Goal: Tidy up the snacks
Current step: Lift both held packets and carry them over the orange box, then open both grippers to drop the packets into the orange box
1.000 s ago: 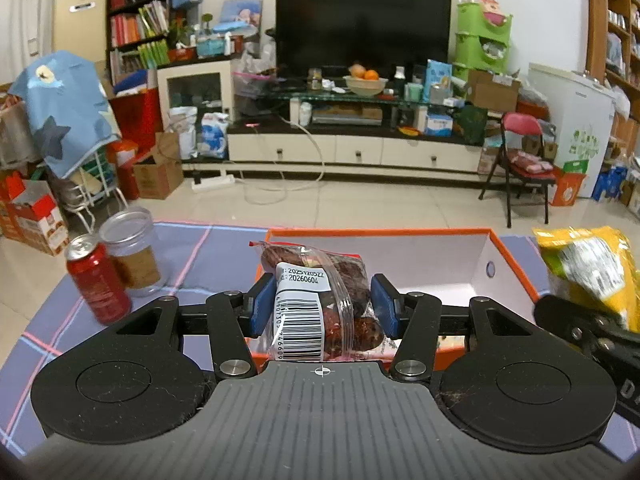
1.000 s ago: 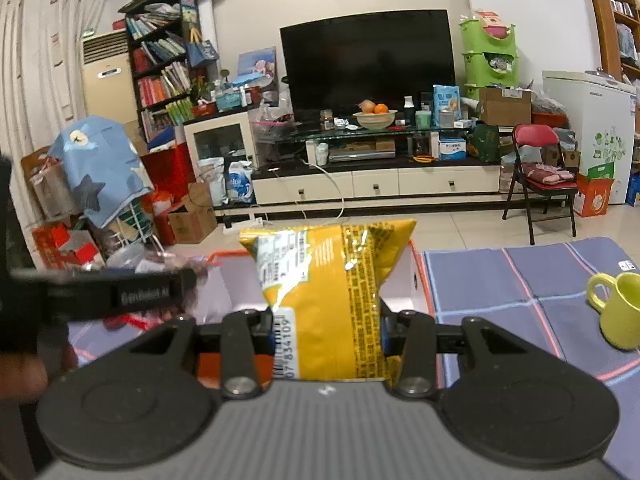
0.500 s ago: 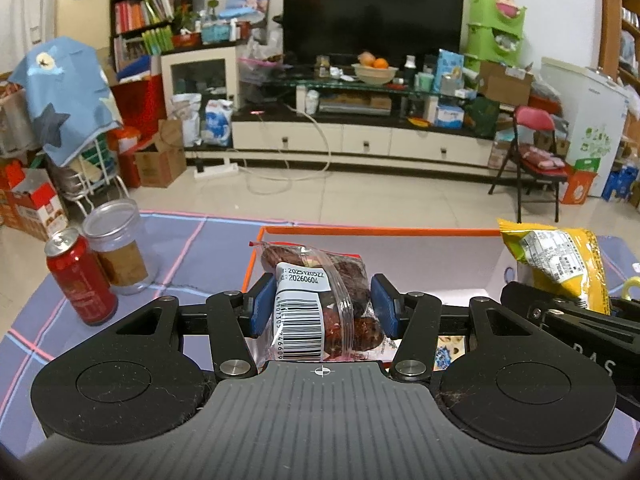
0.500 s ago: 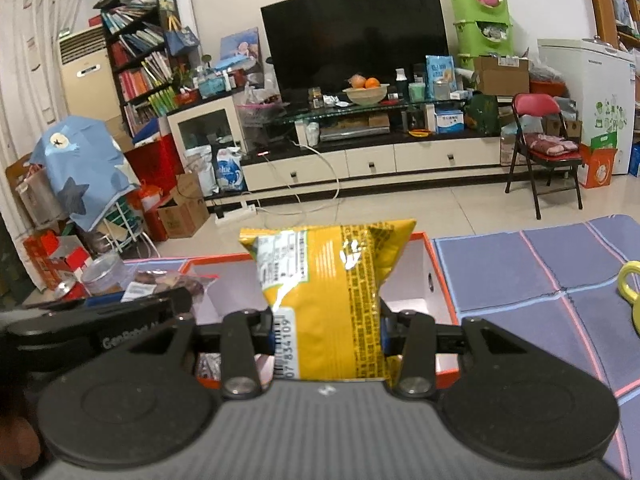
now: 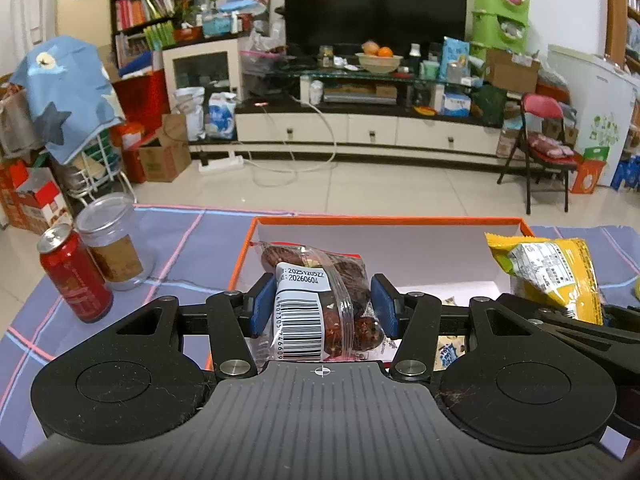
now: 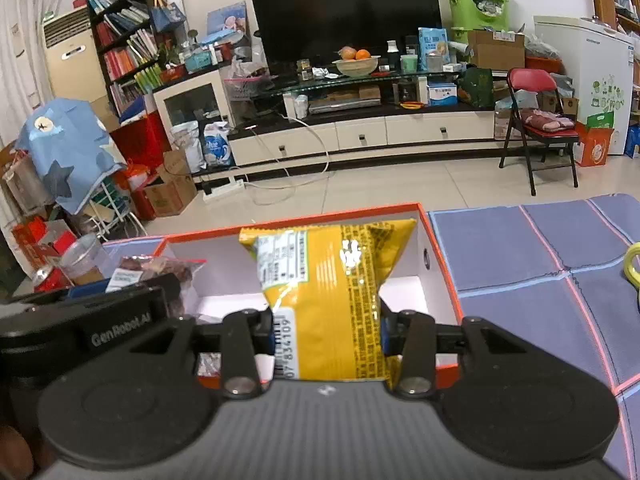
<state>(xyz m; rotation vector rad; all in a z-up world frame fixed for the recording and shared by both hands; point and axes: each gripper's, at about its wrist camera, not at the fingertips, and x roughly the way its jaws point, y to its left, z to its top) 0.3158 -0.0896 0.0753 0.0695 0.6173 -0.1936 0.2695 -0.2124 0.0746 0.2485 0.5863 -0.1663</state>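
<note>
My left gripper (image 5: 322,312) is shut on a clear zip bag of dark dried fruit (image 5: 320,304) with a barcode label, held over the near left part of an orange box with a white inside (image 5: 384,222). My right gripper (image 6: 326,334) is shut on a yellow snack packet (image 6: 336,292), held over the right part of the same box (image 6: 436,248). The packet also shows at the right of the left wrist view (image 5: 548,272). The fruit bag shows at the left of the right wrist view (image 6: 156,270). Small packets lie on the box floor (image 5: 448,350).
A red drink can (image 5: 74,274) and a clear lidded jar (image 5: 112,248) stand left of the box on the blue checked tablecloth (image 6: 540,256). A yellow-green mug (image 6: 632,262) sits at the far right. Beyond the table is a cluttered living room.
Both grippers have come forward and tipped downward over the box with their snacks still held. More of the box's inside shows now. The two grippers are closer together.
</note>
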